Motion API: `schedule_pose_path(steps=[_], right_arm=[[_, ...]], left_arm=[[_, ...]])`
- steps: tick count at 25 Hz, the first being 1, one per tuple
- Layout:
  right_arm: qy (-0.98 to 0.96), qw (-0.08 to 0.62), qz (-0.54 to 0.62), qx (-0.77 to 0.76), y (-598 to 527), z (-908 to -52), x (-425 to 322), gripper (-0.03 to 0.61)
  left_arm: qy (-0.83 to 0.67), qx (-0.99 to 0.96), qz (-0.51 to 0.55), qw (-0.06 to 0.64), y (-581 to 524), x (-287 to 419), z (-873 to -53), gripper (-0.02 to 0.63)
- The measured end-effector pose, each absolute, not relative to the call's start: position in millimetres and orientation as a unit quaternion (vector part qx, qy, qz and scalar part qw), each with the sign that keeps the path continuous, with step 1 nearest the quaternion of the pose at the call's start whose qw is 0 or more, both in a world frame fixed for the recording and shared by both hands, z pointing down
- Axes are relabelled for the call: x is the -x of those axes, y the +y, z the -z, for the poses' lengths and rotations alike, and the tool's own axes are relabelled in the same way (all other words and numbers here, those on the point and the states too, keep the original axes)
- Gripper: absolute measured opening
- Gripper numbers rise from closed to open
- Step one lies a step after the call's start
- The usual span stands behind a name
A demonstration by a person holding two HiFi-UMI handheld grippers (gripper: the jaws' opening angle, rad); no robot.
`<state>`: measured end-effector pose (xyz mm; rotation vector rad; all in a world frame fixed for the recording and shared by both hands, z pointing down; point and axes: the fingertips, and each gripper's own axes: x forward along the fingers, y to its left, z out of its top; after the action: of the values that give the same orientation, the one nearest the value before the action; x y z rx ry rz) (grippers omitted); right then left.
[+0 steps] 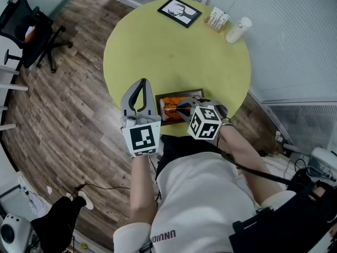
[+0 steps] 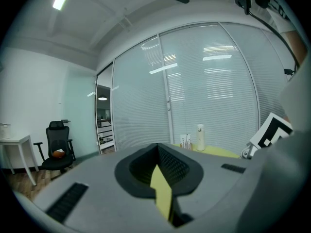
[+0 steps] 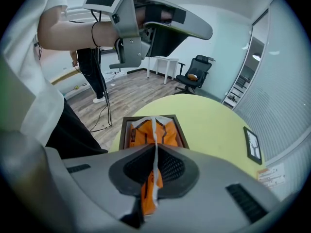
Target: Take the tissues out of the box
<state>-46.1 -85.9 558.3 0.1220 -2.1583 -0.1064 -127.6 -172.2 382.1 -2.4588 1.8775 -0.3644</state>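
A dark open box point(image 1: 179, 93) sits at the near edge of the round yellow-green table point(image 1: 158, 51), with an orange tissue pack point(image 1: 169, 108) inside. My right gripper point(image 1: 182, 108) hangs over the box, shut on the pack. In the right gripper view the orange pack point(image 3: 153, 130) with its white strip rises out of the box point(image 3: 124, 130) into the closed jaws of that gripper point(image 3: 155, 147). To the left of the box my left gripper point(image 1: 142, 83) is raised with its tips together and nothing held. Its own view, past the closed left gripper point(image 2: 158, 147), looks across the room.
At the table's far side lie a black picture frame point(image 1: 179, 11), a small pack of sachets point(image 1: 217, 19) and a white bottle point(image 1: 238, 29). A black office chair point(image 1: 29, 28) stands on the wood floor at the left. Glass partitions run behind the table.
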Motion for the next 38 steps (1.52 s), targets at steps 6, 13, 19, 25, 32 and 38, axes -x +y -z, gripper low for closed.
schedule_pose_path(steps=[6, 13, 19, 25, 32, 38], right_arm=[[-0.883, 0.464, 0.053, -0.055, -86.6, -552.3, 44.6, 0.023], [-0.884, 0.460, 0.059, -0.059, -88.2, -547.0, 44.2, 0.023], [-0.886, 0.456, 0.063, -0.061, -88.3, -541.5, 44.6, 0.023], [-0.888, 0.452, 0.066, -0.063, -88.3, -533.9, 44.3, 0.023], [-0.890, 0.445, 0.073, -0.066, -89.3, -525.5, 44.7, 0.023], [-0.895, 0.434, 0.079, -0.070, -91.1, -514.8, 49.1, 0.023]], left_arm=[[0.603, 0.789, 0.116, 0.017, -170.7, 126.4, -380.5, 0.011], [0.604, 0.788, 0.116, 0.019, -171.1, 126.0, -381.3, 0.011], [0.606, 0.787, 0.116, 0.019, -170.6, 127.2, -380.7, 0.011], [0.607, 0.786, 0.116, 0.020, -169.6, 128.0, -379.2, 0.011], [0.609, 0.784, 0.115, 0.021, -168.7, 128.4, -378.1, 0.011], [0.611, 0.783, 0.114, 0.022, -168.3, 129.8, -376.4, 0.011]])
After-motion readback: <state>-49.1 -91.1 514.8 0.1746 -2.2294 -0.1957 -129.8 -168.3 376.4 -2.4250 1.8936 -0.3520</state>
